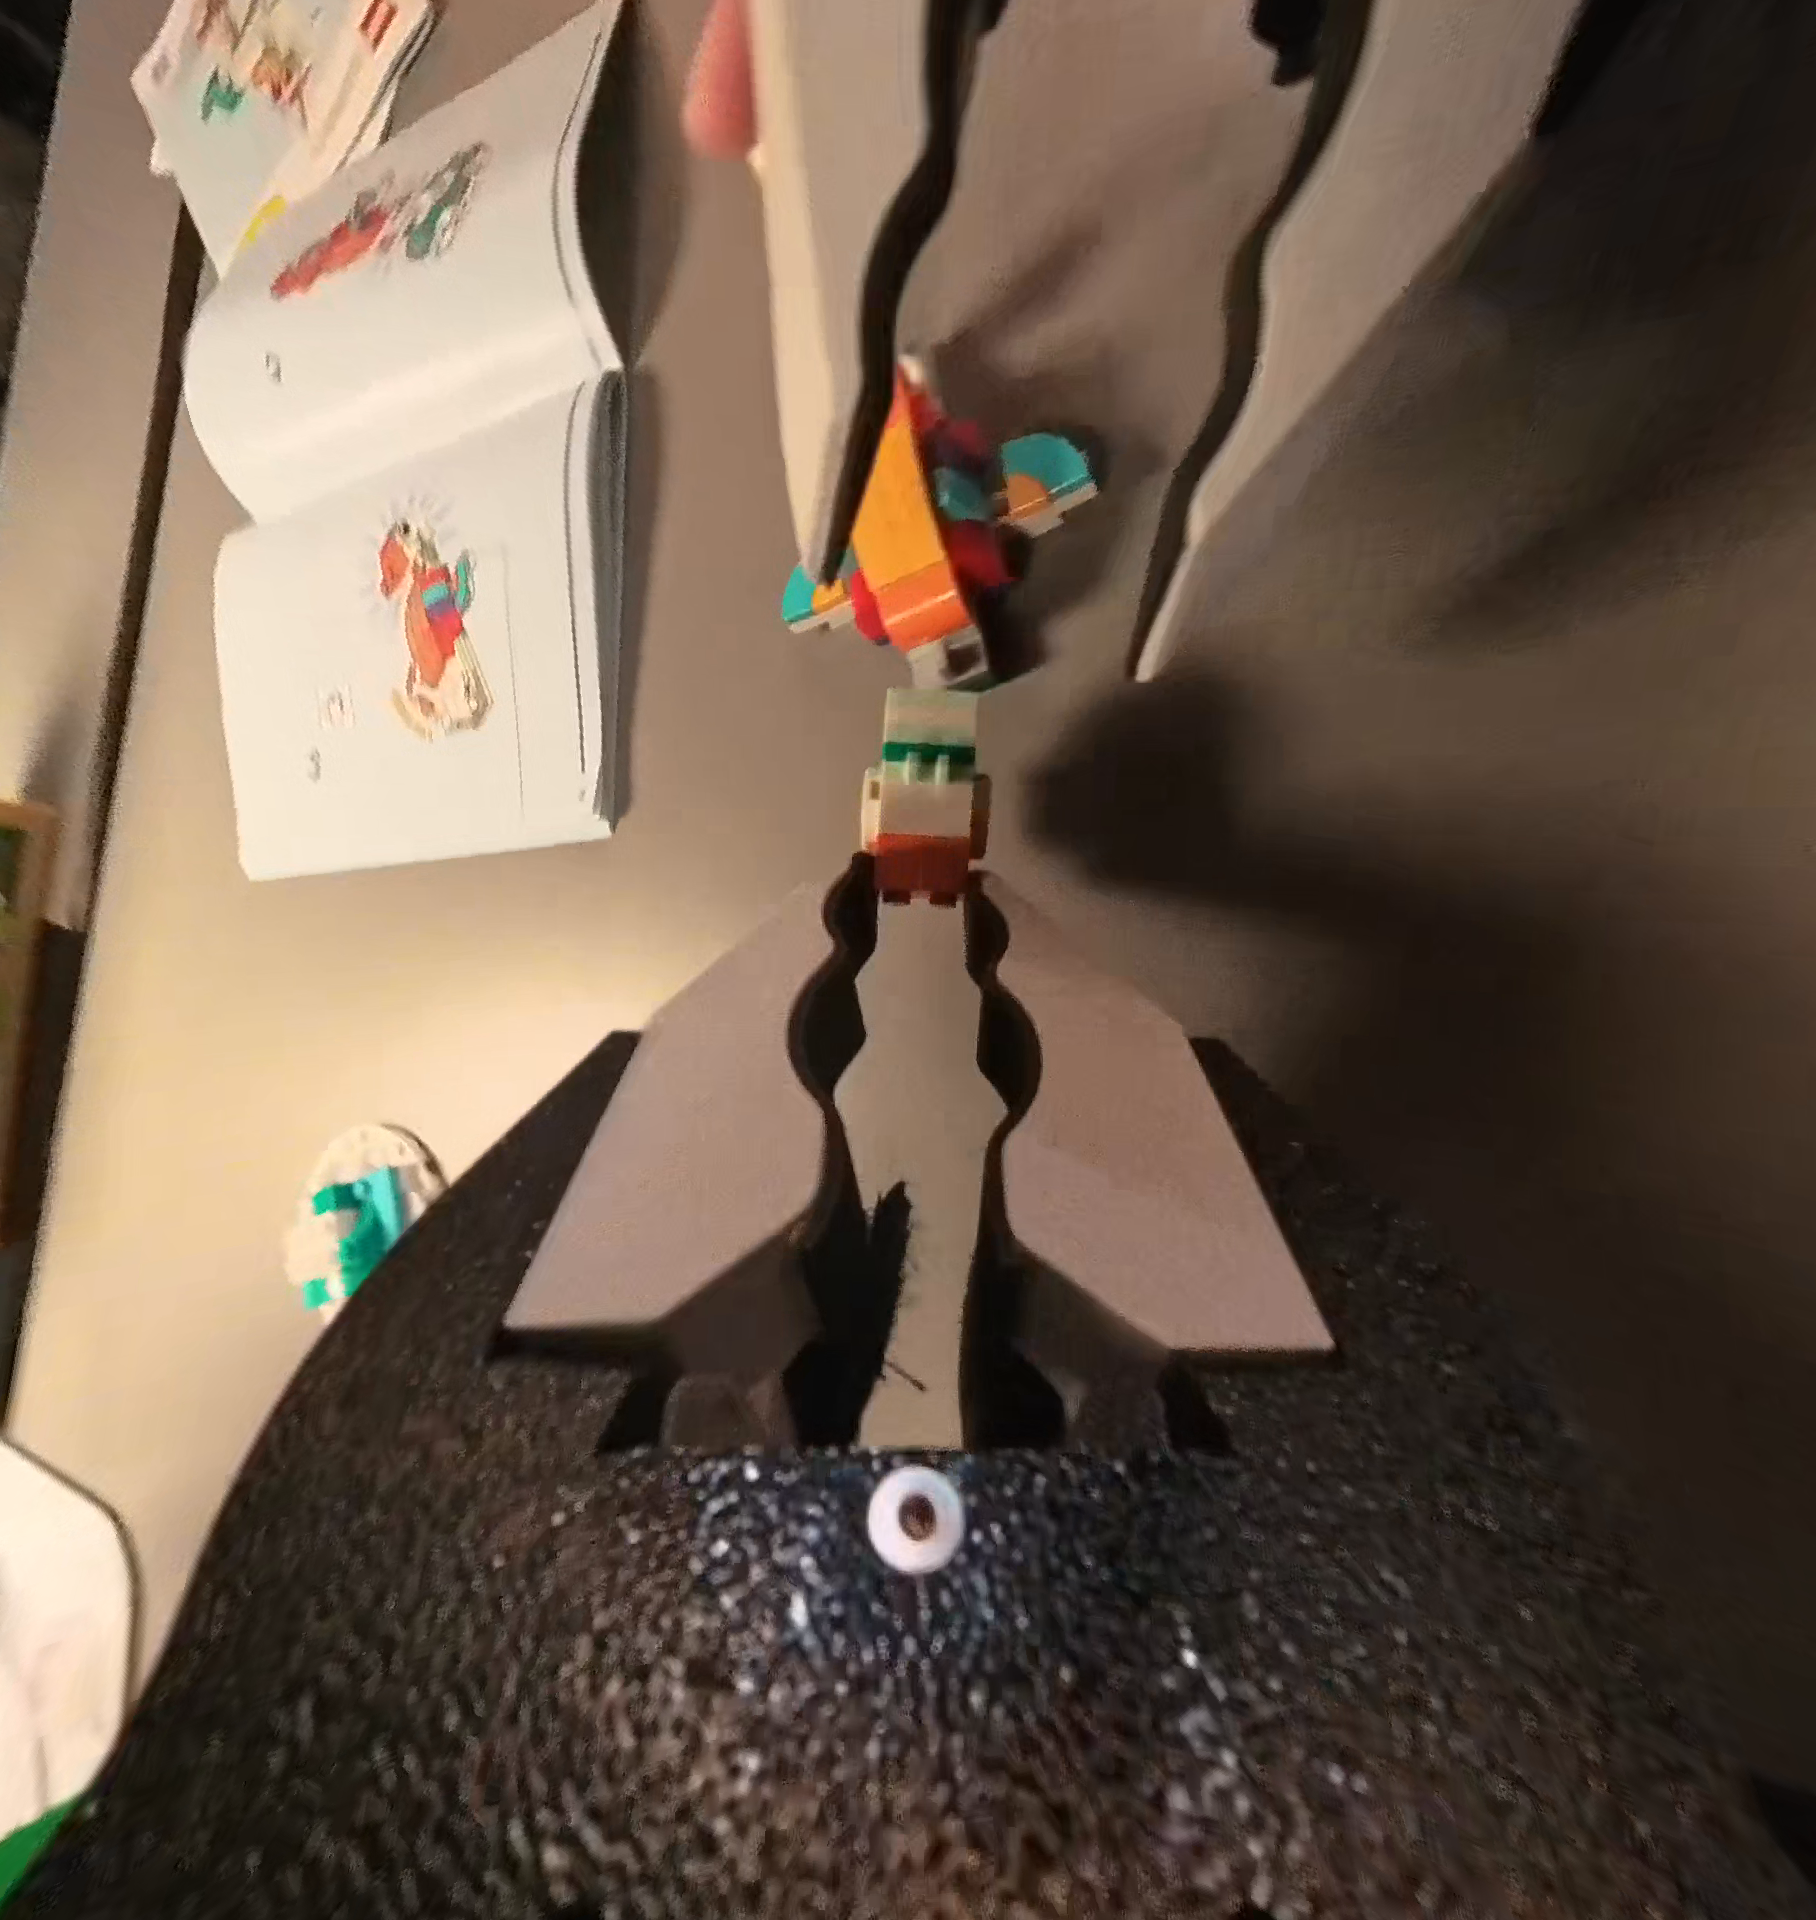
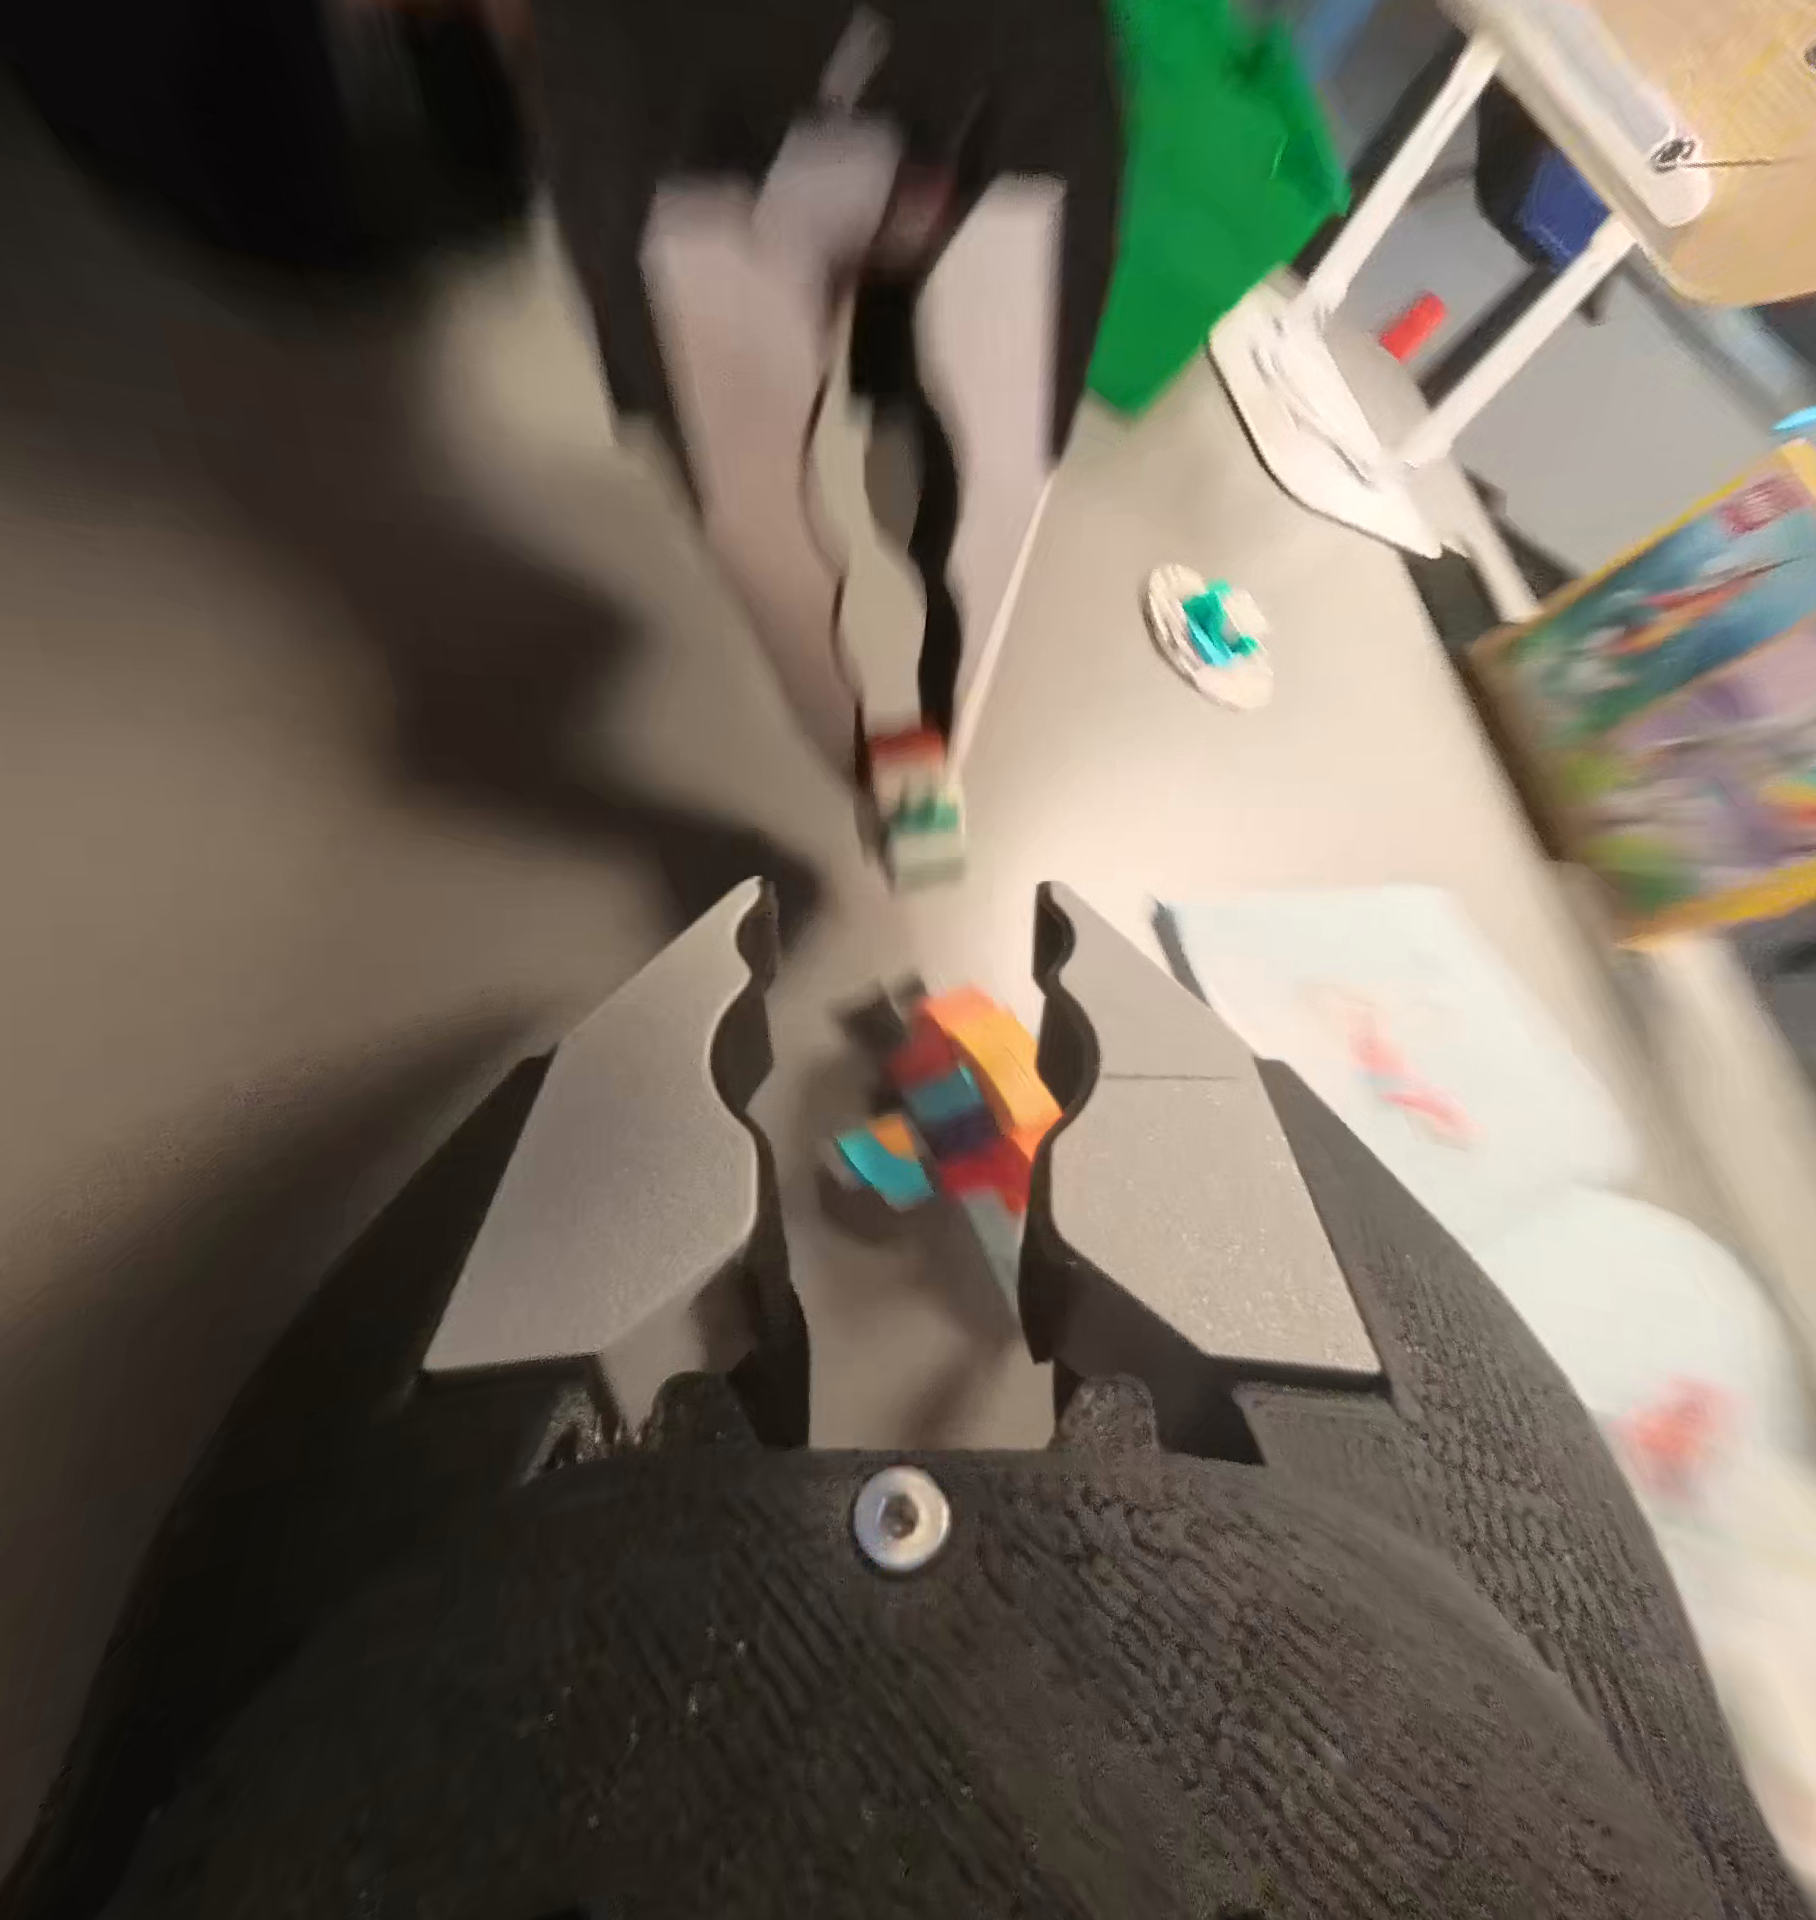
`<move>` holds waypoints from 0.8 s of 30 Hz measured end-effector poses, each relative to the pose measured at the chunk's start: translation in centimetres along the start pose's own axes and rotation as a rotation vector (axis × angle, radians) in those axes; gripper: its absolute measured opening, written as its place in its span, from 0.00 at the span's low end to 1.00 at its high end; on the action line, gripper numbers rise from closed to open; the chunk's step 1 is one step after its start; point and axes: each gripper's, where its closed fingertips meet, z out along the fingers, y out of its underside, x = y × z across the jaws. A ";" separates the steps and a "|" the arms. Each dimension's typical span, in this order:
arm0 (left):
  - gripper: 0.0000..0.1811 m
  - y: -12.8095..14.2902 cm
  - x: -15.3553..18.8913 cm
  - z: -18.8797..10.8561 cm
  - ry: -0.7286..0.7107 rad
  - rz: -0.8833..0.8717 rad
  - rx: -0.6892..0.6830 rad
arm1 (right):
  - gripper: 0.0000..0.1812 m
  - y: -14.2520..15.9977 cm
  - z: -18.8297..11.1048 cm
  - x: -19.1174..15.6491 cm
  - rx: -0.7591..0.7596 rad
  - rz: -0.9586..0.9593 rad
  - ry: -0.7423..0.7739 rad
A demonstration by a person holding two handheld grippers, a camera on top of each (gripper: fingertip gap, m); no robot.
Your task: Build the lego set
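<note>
Grey tabletop. L gripper clamped on red-white-green brick stack; R gripper apart round orange-teal brick body. Align studs squarely w/ socket, then press.

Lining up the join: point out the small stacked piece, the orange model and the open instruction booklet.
small stacked piece [image 1: 925, 800], left wrist view, white middle.
orange model [image 1: 909, 551], left wrist view, orange face.
instruction booklet [image 1: 405, 665], left wrist view, near page.
</note>
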 end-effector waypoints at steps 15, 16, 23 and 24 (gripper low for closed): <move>0.18 -3.6 -0.2 -2.3 0.030 -0.176 0.251 | 0.11 -1.9 -0.8 0.1 0.146 0.104 -0.042; 0.29 -4.2 -0.5 -2.7 0.056 -0.259 0.308 | 0.11 -2.5 -1.2 0.6 0.201 0.166 -0.044; 0.26 -8.3 -1.3 -6.3 0.244 -0.546 0.745 | 0.11 -6.4 -4.1 2.2 0.576 0.475 -0.147; 0.25 -8.4 -1.2 -6.3 0.259 -0.554 0.757 | 0.11 -6.7 -4.3 2.2 0.599 0.488 -0.159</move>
